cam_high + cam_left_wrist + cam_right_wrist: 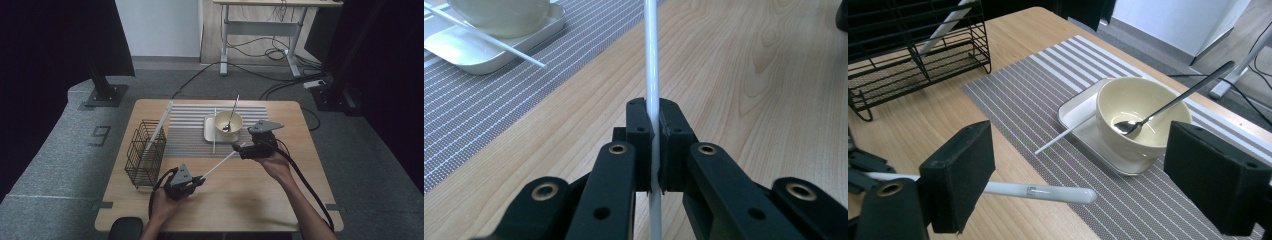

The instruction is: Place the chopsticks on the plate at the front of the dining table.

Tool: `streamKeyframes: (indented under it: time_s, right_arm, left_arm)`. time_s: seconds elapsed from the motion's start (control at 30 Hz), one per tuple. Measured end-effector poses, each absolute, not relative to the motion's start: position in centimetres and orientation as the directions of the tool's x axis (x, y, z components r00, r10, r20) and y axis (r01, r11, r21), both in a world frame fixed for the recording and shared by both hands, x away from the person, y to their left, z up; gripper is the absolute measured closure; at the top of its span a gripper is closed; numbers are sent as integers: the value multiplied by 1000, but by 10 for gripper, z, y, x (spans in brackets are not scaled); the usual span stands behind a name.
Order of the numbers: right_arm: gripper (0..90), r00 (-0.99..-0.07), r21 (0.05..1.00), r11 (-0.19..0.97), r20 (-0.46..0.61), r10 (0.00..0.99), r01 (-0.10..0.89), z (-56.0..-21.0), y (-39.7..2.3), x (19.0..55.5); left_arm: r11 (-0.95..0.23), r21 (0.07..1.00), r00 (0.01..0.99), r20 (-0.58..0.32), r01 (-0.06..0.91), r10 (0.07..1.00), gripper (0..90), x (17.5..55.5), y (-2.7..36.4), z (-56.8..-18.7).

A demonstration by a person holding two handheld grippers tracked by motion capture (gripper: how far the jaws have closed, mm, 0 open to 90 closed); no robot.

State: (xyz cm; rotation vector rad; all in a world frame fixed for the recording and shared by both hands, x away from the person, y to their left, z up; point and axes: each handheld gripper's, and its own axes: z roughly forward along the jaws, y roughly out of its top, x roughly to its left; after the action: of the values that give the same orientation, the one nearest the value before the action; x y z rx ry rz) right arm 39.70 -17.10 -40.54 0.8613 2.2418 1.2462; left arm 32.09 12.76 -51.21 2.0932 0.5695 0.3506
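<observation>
A spoon (1168, 107) is held in the bowl (1138, 117) on the tray (1075, 117), one chopstick (652, 75) is clenched by the left gripper (654, 145), and the right gripper (1088, 175) is spread open.

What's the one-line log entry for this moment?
left gripper: shut on white stick | right gripper: open, stick tip between jaws, untouched | bowl: holds spoon, on tray

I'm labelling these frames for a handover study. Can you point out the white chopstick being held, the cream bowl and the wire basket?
white chopstick (652, 75): left gripper view, on its shaft above the jaws.
cream bowl (1128, 97): right gripper view, on its inner wall.
wire basket (145, 155): high view, on its front mesh.
</observation>
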Motion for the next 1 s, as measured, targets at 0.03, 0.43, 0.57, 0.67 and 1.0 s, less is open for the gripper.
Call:
streamKeyframes:
  time_s: [0.03,0.43,0.57,0.67,1.0]
  right_arm:
    - [101,-713,863,402,-72,697,306,-404,-172,396]
    - [54,-700,859,415,-98,708,300,-398,-195,376]
    - [54,-693,851,426,-107,713,307,-401,-202,371]
    - [55,-691,846,434,-113,714,310,-404,-206,367]
    - [56,-678,844,409,-74,731,348,-420,-221,357]
  left_arm:
    - [-480,837,853,31,263,521,854,321,127,-512]
    - [-486,828,848,25,280,530,854,322,127,-514]
    - [-489,825,845,26,283,534,855,322,127,-514]
    - [-487,825,843,25,287,538,855,323,127,-514]
    - [-490,820,834,28,296,550,854,324,131,-514]
